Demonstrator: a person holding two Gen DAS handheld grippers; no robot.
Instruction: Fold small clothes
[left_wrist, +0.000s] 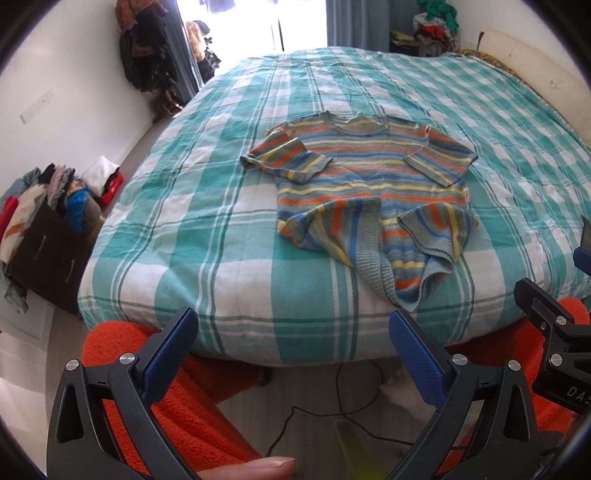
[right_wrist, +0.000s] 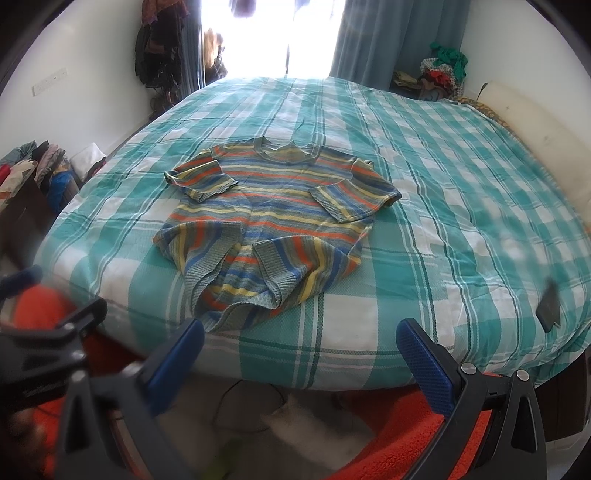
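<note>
The sweater (left_wrist: 369, 184) lies on the bed (left_wrist: 221, 236), toward its near edge, with its neck at the far end and its hem at the near one (both sleeves lie folded in over the body). Left of the bed, on the floor, a box (left_wrist: 48, 266) holds clothes. A small flat object (right_wrist: 548, 306) lies on the bed, well apart to the sweater's right.

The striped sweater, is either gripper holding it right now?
No, the striped sweater lies free on the bed, and both open grippers sit short of its near edge.

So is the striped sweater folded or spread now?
Partly folded: the striped sweater has both sleeves and hem corners turned in on the bed.
</note>
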